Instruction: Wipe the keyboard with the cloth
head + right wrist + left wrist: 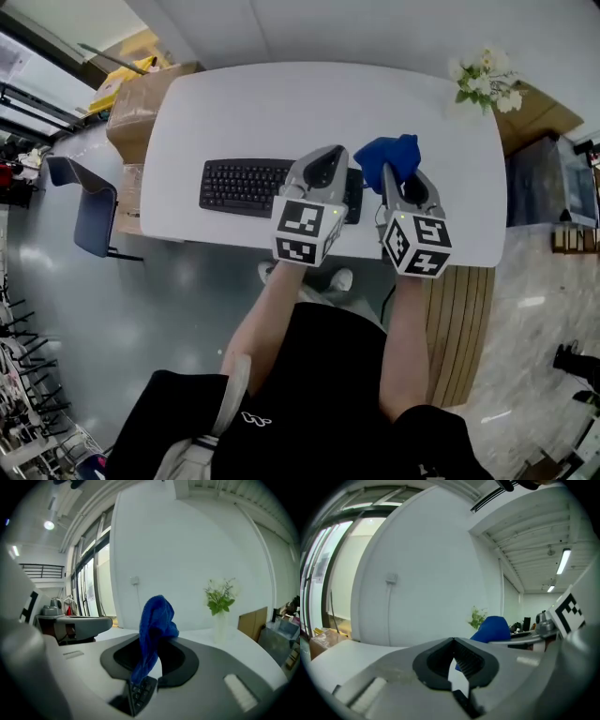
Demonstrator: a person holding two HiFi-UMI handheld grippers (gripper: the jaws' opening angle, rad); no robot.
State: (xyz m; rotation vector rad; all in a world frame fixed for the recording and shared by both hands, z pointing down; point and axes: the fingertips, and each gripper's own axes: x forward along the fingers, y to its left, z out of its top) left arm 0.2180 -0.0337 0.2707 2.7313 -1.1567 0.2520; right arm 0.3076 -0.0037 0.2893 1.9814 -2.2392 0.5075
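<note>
Person's forearms (272, 314) reach out to both grippers over white table (262, 103). Left gripper (326, 155): jaws closed together, nothing held, over right end of black keyboard (239, 186). Right gripper (392, 178): jaws clamped on blue cloth (389, 155), which sticks up just right of keyboard. Flower vase (483, 80) at far right corner.

Blue cloth (389, 156), black keyboard (239, 186)

a white table (253, 112) is carrying a black keyboard (239, 186), lying near its front edge, and a vase of white flowers (486, 82), standing at its far right corner.
</note>
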